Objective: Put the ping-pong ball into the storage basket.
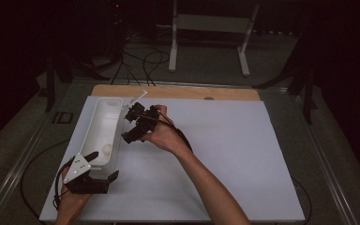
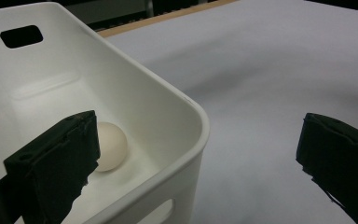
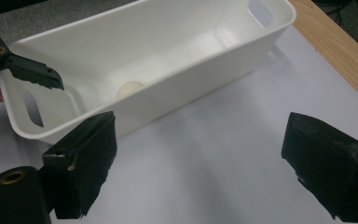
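- Two grippers are over a white sheet (image 1: 225, 154) that covers the table, each held in one of the person's hands.
- A long white bin (image 1: 104, 129) lies on the sheet near its left edge, running from the far left corner toward the near edge, with a handle slot in each end wall.
- One small cream ball (image 2: 111, 145) rests on the bin floor, close to the near end wall.
- Left gripper (image 1: 102, 165) sits at the bin's near end, toward the sheet's near left corner; its jaws are wide apart, one over the bin interior just beside the ball, the other outside over bare sheet, straddling the bin's corner.
- Right gripper (image 1: 135, 123) hovers just beside the bin's right wall, jaws spread and empty over the sheet.
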